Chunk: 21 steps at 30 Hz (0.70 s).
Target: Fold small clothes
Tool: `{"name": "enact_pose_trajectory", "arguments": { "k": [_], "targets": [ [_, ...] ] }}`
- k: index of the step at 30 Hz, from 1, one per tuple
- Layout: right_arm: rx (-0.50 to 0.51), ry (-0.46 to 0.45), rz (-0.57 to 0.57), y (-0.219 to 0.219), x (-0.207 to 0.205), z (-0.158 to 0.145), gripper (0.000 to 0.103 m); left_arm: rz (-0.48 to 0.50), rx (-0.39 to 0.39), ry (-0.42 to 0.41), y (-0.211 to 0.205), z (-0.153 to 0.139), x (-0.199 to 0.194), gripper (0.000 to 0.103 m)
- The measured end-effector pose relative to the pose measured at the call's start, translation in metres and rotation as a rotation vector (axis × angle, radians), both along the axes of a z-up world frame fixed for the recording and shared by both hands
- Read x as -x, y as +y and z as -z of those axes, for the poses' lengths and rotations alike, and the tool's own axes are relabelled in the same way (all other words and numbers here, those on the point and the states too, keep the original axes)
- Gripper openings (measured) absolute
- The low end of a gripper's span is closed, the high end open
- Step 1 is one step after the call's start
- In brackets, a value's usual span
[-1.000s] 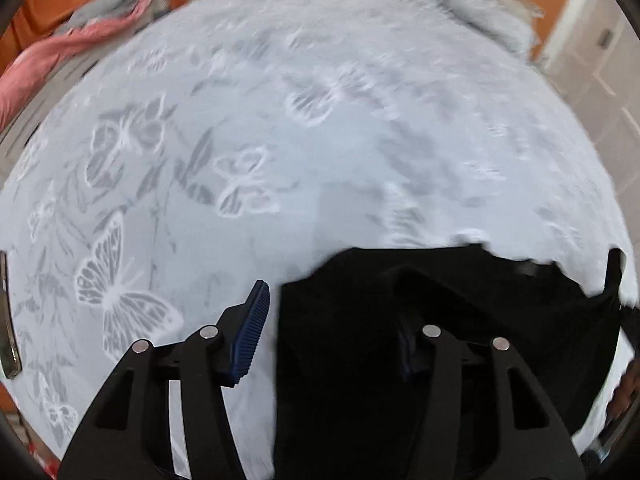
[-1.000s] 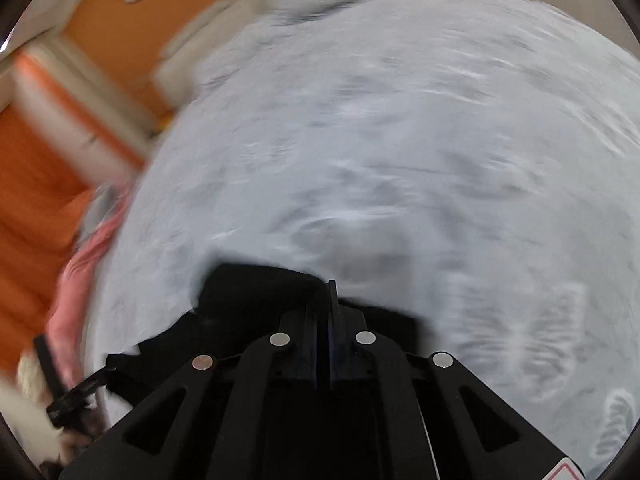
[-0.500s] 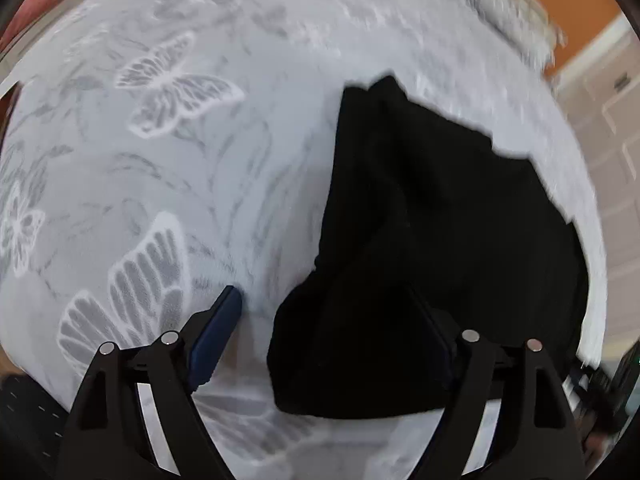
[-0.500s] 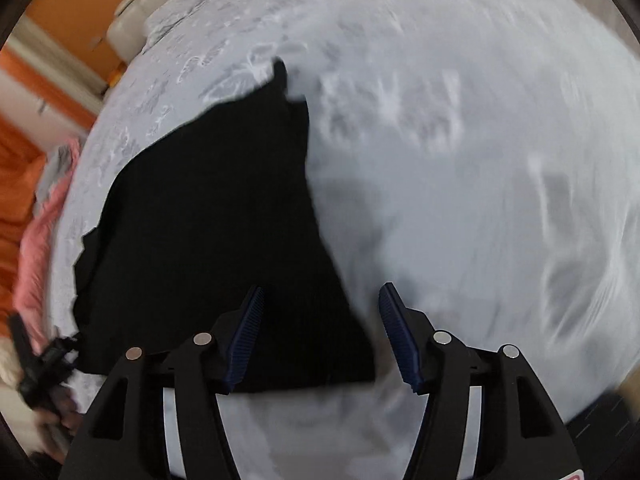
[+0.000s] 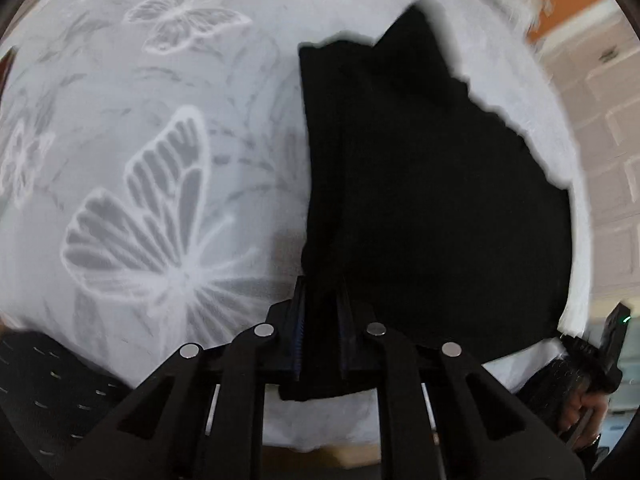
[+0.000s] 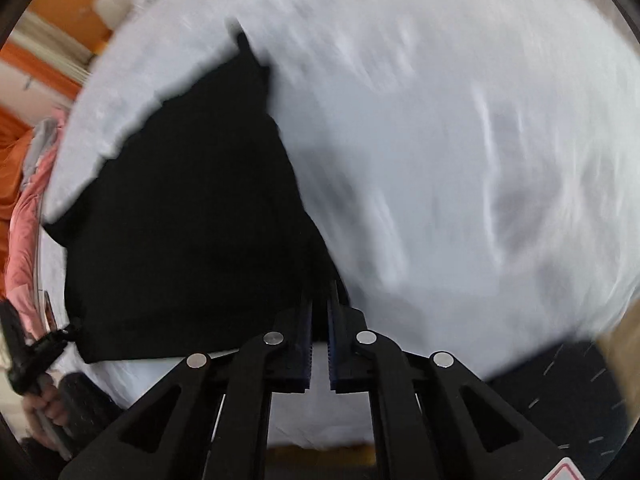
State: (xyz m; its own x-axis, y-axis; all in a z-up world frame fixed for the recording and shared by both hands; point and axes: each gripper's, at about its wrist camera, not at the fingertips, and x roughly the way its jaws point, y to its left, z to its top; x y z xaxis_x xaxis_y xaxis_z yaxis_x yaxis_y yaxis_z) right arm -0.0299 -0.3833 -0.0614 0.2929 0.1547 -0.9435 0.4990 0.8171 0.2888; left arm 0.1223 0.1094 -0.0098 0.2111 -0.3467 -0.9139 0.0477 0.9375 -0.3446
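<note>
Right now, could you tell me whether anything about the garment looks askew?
Yes: the black garment lies unevenly on the bedspread, its far edge jagged and stepped rather than straight. Both claws pinch its near corners.

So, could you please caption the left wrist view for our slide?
Left gripper clamps the near edge of a black garment on a butterfly-print bedsheet.

A bed (image 5: 120,80) is covered by a pale grey butterfly-print bedspread (image 5: 168,216), on which a black garment (image 5: 432,200) is spread flat.
</note>
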Motion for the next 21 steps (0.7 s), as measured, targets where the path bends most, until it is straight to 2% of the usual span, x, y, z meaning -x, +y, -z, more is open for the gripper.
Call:
{"name": "enact_pose_trajectory", "arguments": {
  "k": [3, 4, 5, 6, 7, 8, 9, 10, 12, 13, 14, 15, 16, 17, 18, 19, 21],
  "targets": [
    [0.043, -0.034, -0.035, 0.007, -0.005, -0.015, 0.006, -0.033, 0.024, -0.034, -0.002, -0.014, 0.002, 0.018],
    [0.071, -0.054, -0.048, 0.009, -0.008, -0.023, 0.012, -0.037, 0.021, -0.052, -0.003, -0.023, -0.001, 0.017],
    [0.116, -0.09, -0.062, 0.012, -0.012, -0.035, 0.016, -0.034, 0.013, -0.077, -0.003, -0.03, -0.003, 0.022],
    [0.151, -0.112, -0.07, 0.013, -0.016, -0.044, 0.019, -0.025, 0.004, -0.132, -0.006, -0.044, -0.011, 0.037],
    [0.187, -0.146, -0.078, 0.012, -0.024, -0.054, 0.029, -0.021, -0.002, -0.168, -0.009, -0.052, -0.019, 0.047],
    [0.198, -0.171, -0.079, 0.009, -0.03, -0.059, 0.037, -0.039, -0.017, -0.217, -0.013, -0.064, -0.032, 0.063],
    [0.194, -0.214, -0.07, 0.005, -0.046, -0.066, 0.05, -0.054, -0.019, -0.24, -0.018, -0.07, -0.037, 0.065],
    [0.187, -0.238, -0.065, -0.001, -0.06, -0.069, 0.052, -0.048, -0.013, -0.252, -0.024, -0.071, -0.053, 0.065],
    [0.194, -0.258, -0.054, -0.006, -0.094, -0.065, 0.055, -0.022, -0.021, -0.226, -0.035, -0.058, -0.084, 0.076],
    [0.191, -0.245, -0.054, -0.008, -0.114, -0.058, 0.056, -0.021, -0.027, -0.191, -0.037, -0.045, -0.097, 0.075],
    [0.189, -0.225, -0.051, -0.01, -0.131, -0.049, 0.056, -0.041, -0.037, -0.133, -0.041, -0.027, -0.113, 0.062],
    [0.199, -0.208, -0.054, -0.009, -0.142, -0.044, 0.056, -0.055, -0.024, -0.102, -0.043, -0.018, -0.12, 0.031],
    [0.229, -0.183, -0.064, -0.005, -0.156, -0.037, 0.049, -0.069, -0.014, -0.08, -0.044, -0.012, -0.121, 0.014],
    [0.253, -0.174, -0.072, -0.001, -0.16, -0.036, 0.037, -0.088, -0.012, -0.077, -0.041, -0.011, -0.121, 0.003],
    [0.256, -0.179, -0.111, 0.008, -0.165, -0.038, 0.002, -0.102, 0.027, -0.108, -0.037, -0.021, -0.118, 0.003],
    [0.242, -0.203, -0.123, 0.01, -0.163, -0.045, 0.003, -0.109, 0.056, -0.139, -0.033, -0.031, -0.113, 0.002],
    [0.198, -0.362, -0.13, 0.017, -0.147, -0.08, 0.003, -0.097, 0.076, -0.223, -0.028, -0.061, -0.103, 0.002]
  ]
}}
